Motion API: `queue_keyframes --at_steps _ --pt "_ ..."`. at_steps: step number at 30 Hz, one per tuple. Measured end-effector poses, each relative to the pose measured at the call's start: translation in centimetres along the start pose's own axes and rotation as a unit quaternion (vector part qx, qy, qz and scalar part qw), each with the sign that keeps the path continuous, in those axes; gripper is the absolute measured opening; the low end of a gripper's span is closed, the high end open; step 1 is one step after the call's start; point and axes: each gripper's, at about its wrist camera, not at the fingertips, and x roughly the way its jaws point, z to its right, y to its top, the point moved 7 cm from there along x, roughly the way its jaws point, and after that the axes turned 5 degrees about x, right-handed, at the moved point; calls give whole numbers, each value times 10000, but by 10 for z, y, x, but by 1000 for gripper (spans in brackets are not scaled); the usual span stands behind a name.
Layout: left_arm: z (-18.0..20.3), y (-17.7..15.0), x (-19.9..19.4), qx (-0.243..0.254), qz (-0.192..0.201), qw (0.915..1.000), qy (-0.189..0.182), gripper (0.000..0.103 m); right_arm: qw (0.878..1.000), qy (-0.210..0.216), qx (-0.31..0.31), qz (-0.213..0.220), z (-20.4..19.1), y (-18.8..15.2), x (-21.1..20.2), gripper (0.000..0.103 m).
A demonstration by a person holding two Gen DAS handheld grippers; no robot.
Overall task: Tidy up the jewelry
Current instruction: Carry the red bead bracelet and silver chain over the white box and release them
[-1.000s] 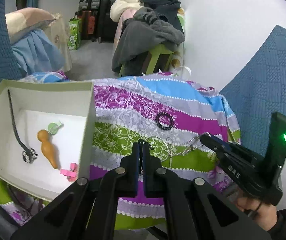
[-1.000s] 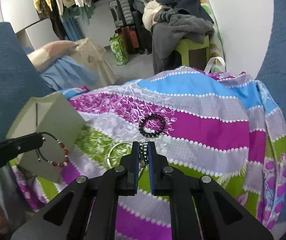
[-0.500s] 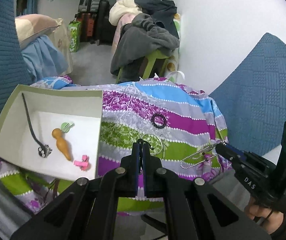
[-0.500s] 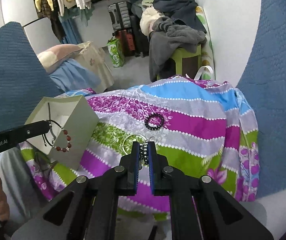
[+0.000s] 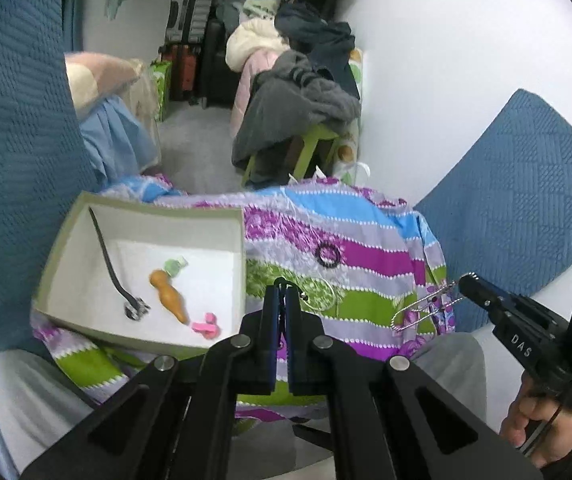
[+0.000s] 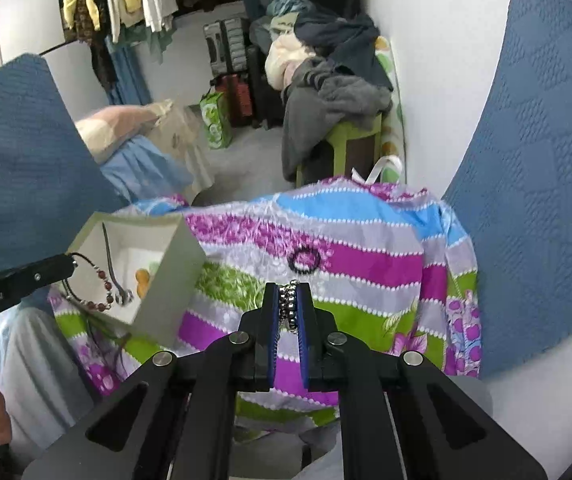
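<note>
Pinching a silver bead chain (image 6: 289,308), the right gripper (image 6: 288,300) sees the left gripper (image 6: 70,266) clamping what looks like a red-beaded bracelet (image 6: 99,286)

The open box (image 5: 141,216) blocks the cloth (image 5: 366,256) at nine o'clock; a black bracelet (image 5: 328,255) lies at twelve; the rest is passable.

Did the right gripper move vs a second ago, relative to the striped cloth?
Yes. In the left wrist view the right gripper, shut on a silver ball chain, has lifted off the striped cloth and now sits past its right edge.
</note>
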Motion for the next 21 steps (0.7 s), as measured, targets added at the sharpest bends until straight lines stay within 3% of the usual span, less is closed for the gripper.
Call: queue_keyframes --at_steps 12,21 --pt "-38 45 -56 133 527 9985 86 1 9989 -31 -130 453 -53 44 -30 7" --pt "-83 73 -88 99 799 9965 224 1 9964 246 -339 738 -116 83 -40 7"
